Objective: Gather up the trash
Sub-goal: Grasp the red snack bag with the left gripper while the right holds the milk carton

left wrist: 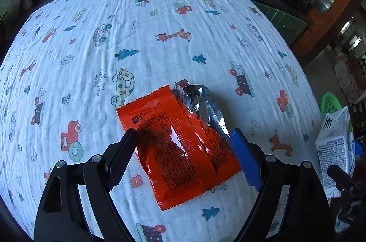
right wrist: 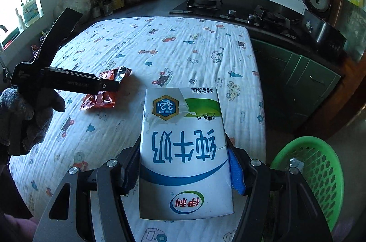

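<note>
Orange wrapper point(left wrist: 180, 146) lies on the patterned cloth point(left wrist: 160, 20) between the wide-open jaws of the left gripper point(left wrist: 185, 151), not yet pinched; the right gripper point(right wrist: 184, 167) clamps a milk carton point(right wrist: 184, 150) near the green basket point(right wrist: 320, 173); neither looks binned yet.

The silver wrapper point(left wrist: 207, 108) is partly covered by the orange packet point(left wrist: 176, 146). The milk carton point(left wrist: 336, 150) is cut off at the left wrist view's right edge. The small object in the green basket point(right wrist: 320, 175) cannot be identified.
</note>
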Action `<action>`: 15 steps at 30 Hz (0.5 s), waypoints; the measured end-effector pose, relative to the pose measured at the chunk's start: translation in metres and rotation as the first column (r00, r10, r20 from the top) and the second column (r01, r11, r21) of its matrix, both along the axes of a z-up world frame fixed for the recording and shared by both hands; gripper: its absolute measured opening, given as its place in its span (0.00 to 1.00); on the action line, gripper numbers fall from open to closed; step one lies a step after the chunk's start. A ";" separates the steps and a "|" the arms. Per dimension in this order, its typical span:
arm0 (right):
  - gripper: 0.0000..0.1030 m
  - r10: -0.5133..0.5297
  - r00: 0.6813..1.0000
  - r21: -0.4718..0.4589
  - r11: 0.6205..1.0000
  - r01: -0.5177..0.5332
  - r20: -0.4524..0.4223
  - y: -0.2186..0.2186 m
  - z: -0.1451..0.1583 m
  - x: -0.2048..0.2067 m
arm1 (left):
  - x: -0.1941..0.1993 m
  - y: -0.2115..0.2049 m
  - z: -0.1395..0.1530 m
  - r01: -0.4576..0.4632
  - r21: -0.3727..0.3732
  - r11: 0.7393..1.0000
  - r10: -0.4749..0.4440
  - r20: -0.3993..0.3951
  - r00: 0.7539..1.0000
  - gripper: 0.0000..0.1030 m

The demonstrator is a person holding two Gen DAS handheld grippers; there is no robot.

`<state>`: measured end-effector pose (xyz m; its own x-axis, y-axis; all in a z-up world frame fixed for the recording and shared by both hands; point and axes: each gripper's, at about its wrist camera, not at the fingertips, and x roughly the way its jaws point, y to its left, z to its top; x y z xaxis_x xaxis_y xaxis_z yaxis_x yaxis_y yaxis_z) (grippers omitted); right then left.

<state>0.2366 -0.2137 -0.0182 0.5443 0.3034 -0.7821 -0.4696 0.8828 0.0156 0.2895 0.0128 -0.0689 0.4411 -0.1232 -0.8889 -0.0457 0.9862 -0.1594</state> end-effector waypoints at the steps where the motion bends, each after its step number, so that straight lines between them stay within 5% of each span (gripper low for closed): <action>1: 0.60 0.000 1.000 0.001 1.000 0.000 -0.002 -0.001 -0.001 -0.001 | 0.001 -0.001 -0.002 0.003 0.004 1.000 -0.003 -0.006 1.000 0.80; 15: 0.60 -0.022 1.000 0.004 1.000 0.022 -0.020 -0.012 -0.010 -0.011 | 0.011 -0.009 -0.011 -0.035 0.091 0.995 0.038 -0.034 0.999 0.82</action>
